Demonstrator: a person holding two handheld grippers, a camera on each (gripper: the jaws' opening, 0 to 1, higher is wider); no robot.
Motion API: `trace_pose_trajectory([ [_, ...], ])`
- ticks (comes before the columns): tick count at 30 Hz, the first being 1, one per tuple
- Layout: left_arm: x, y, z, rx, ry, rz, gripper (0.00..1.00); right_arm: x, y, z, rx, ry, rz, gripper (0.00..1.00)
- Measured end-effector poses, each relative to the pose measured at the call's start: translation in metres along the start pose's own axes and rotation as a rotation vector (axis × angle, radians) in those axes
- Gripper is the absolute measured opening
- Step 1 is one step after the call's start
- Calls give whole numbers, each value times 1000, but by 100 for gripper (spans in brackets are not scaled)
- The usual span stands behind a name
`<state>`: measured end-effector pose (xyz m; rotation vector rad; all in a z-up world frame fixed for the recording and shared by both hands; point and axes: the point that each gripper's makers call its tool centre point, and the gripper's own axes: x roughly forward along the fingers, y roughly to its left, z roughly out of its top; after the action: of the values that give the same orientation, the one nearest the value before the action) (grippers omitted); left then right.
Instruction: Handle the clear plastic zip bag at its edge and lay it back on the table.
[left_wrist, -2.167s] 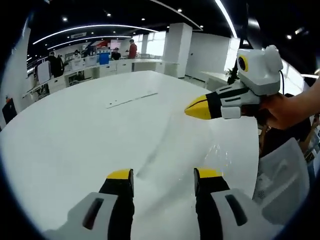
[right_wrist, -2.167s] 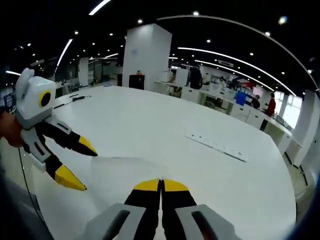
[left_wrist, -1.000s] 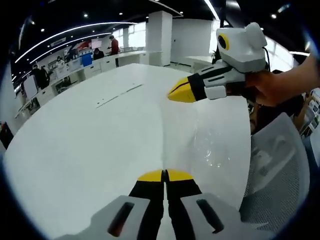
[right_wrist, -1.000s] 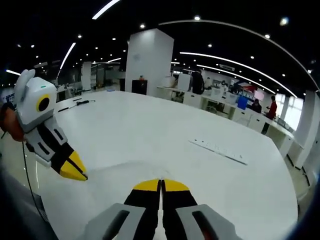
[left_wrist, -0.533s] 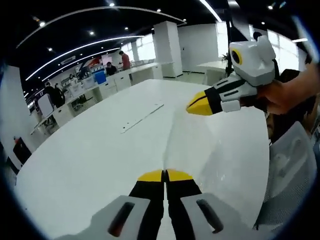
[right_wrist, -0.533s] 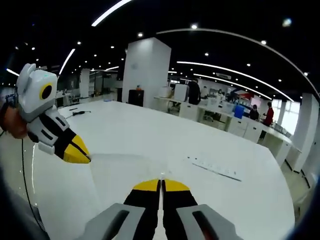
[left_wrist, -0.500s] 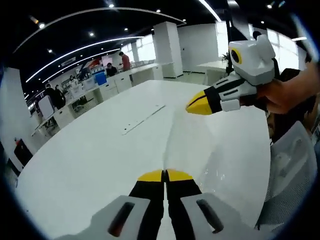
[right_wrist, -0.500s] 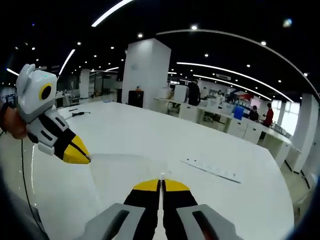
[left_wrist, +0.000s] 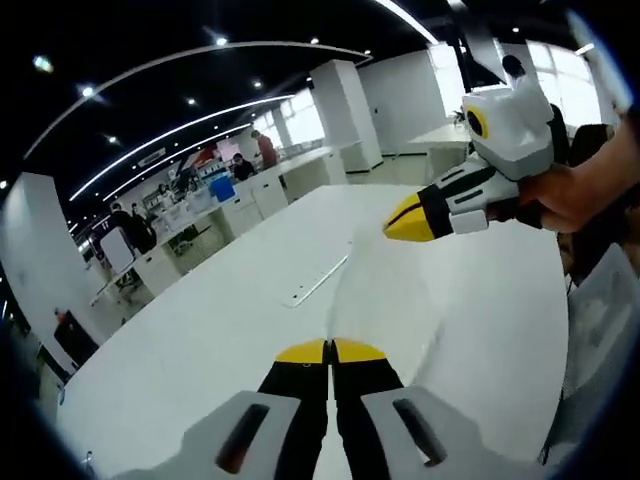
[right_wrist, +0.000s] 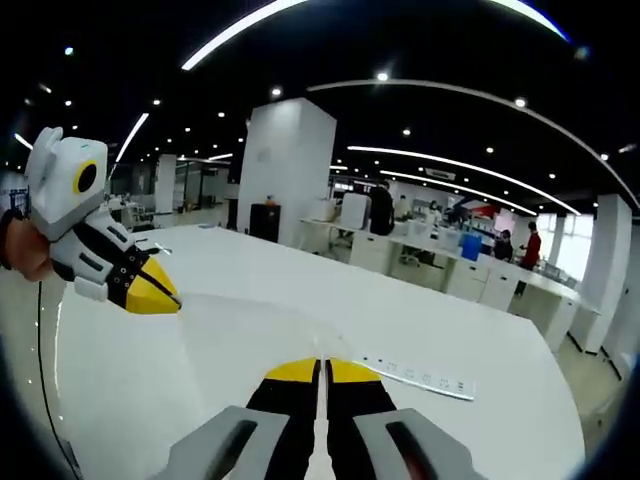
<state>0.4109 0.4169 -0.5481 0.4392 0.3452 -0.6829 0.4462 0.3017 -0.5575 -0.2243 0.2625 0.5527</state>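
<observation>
The clear plastic zip bag (left_wrist: 385, 300) hangs stretched between both grippers above the white table (left_wrist: 200, 340). My left gripper (left_wrist: 328, 349) is shut on one edge of it. The right gripper (left_wrist: 403, 221), held by a hand, comes in from the right and pinches the far edge. In the right gripper view my right gripper (right_wrist: 322, 368) is shut on the bag (right_wrist: 245, 330), whose top edge runs left to the left gripper (right_wrist: 160, 293), shut on the opposite side.
A long white strip (left_wrist: 315, 283) lies on the table beyond the bag, also seen as the strip (right_wrist: 418, 376). A grey mesh chair (left_wrist: 600, 340) stands by the table's edge. Desks, a white pillar (right_wrist: 282, 170) and people are far behind.
My left gripper went from open to shut on the bag's edge. Both grippers then rose and tilted up, lifting the bag taut off the table.
</observation>
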Motion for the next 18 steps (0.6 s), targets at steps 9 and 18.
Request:
trace_pose_trajectory([
  [9, -7, -34, -12, 42, 13, -45, 0, -18, 1, -16, 1, 9, 0, 0],
  [18, -14, -77, -34, 28, 48, -109, 0, -40, 17, -64, 19, 97, 24, 0],
])
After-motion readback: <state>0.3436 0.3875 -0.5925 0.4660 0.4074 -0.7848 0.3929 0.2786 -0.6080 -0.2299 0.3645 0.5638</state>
